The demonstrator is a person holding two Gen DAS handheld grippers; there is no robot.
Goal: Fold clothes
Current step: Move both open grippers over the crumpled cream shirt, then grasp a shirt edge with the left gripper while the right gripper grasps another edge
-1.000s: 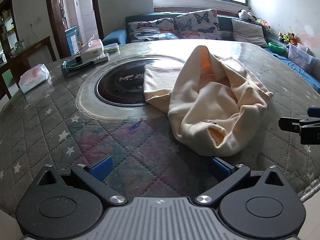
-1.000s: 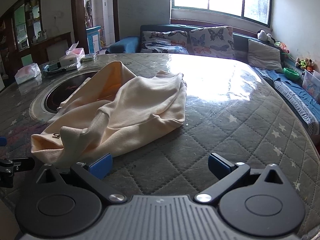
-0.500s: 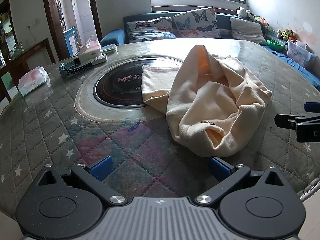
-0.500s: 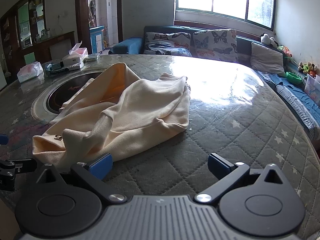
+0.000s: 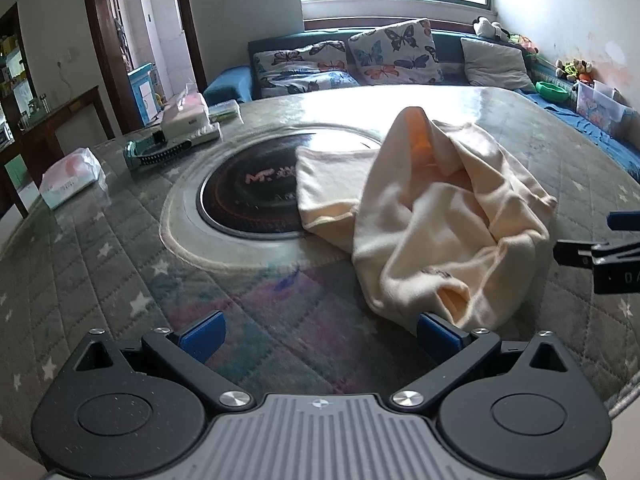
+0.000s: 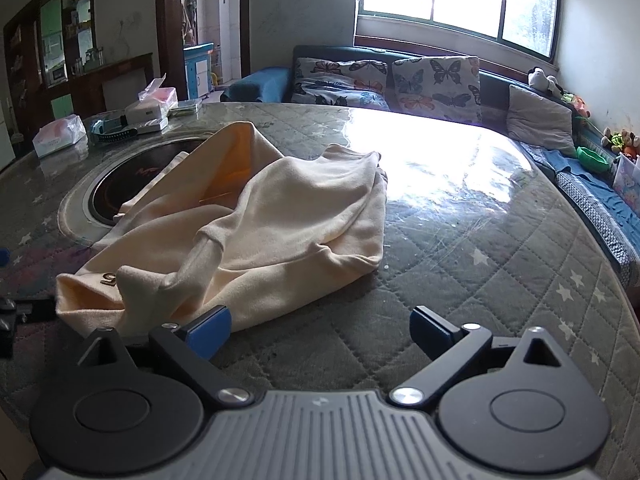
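Observation:
A cream garment (image 5: 440,216) lies crumpled in a heap on the quilted round table (image 5: 120,280), partly over the dark round hob plate (image 5: 252,192). It also shows in the right wrist view (image 6: 260,232). My left gripper (image 5: 320,334) is open and empty, its right pad close to the garment's near edge. My right gripper (image 6: 320,330) is open and empty, its left pad at the garment's near hem. The right gripper's tip also shows at the right edge of the left wrist view (image 5: 596,252).
Tissue packs (image 5: 70,178), a white box (image 5: 186,118) and a small device (image 5: 156,152) sit at the table's far left. A sofa with butterfly cushions (image 5: 392,54) stands behind the table. A blue-covered bench with toys (image 6: 600,168) runs along the right.
Both grippers have moved a little closer to the garment's near edge. The garment has not moved, and both grippers stay open.

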